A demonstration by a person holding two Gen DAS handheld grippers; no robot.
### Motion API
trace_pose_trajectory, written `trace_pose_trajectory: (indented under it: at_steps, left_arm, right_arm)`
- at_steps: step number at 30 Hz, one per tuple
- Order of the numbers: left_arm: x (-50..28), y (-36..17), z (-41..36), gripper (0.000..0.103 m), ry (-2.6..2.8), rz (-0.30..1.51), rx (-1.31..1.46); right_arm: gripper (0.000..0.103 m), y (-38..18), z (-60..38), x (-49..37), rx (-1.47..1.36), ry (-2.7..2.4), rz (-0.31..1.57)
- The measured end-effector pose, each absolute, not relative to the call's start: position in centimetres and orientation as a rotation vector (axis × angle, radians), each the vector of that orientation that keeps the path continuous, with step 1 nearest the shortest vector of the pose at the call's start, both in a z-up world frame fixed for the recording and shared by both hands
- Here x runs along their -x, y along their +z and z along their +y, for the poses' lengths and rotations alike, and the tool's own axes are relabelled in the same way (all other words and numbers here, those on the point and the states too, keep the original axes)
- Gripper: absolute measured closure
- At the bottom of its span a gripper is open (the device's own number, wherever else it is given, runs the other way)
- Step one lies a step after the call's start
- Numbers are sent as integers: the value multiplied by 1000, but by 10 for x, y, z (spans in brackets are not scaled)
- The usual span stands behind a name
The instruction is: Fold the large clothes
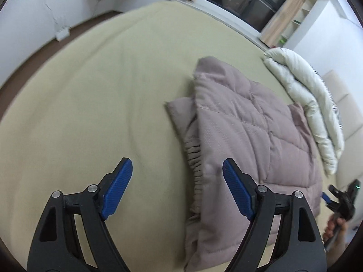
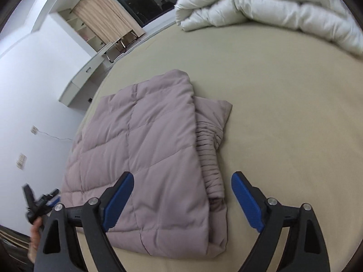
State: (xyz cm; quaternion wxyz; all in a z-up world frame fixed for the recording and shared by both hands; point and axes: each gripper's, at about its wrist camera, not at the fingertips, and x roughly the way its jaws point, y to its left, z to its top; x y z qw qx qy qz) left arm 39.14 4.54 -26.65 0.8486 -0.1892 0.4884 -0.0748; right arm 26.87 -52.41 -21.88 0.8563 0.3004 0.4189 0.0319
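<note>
A mauve quilted puffer jacket (image 1: pixel 249 136) lies folded into a flat rectangle on the beige bed sheet (image 1: pixel 90 102); a ribbed elastic hem shows along one side. It also shows in the right wrist view (image 2: pixel 145 154). My left gripper (image 1: pixel 177 188) is open and empty, held above the sheet at the jacket's hem edge. My right gripper (image 2: pixel 182 201) is open and empty, held above the jacket's near corner. The right gripper also shows small at the edge of the left wrist view (image 1: pixel 340 201), the left gripper at the edge of the right wrist view (image 2: pixel 38 201).
A rolled white duvet (image 2: pixel 272 6) lies at the bed's far side, also in the left wrist view (image 1: pixel 306 104). Beyond the bed are a dark window with tan curtains (image 1: pixel 283 15), white walls, shelves and a white desk (image 2: pixel 90 77).
</note>
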Motion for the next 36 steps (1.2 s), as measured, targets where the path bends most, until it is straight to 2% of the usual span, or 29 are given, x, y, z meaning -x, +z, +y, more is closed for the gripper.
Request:
trace_pose_trajectory:
  at_steps: [8, 16, 29, 36]
  left_arm:
    - [-431, -311, 37, 22, -333, 1117, 687]
    - [-463, -346, 37, 20, -429, 1165, 783]
    - [-485, -375, 62, 20, -483, 1130, 959]
    - [-486, -373, 73, 20, -447, 1116, 907]
  right_arm:
    - [12, -251, -552, -310, -787, 182, 931]
    - [12, -283, -545, -344, -848, 274, 984]
    - [14, -288, -533, -360, -861, 388, 990]
    - [14, -292, -534, -366, -870, 407, 987]
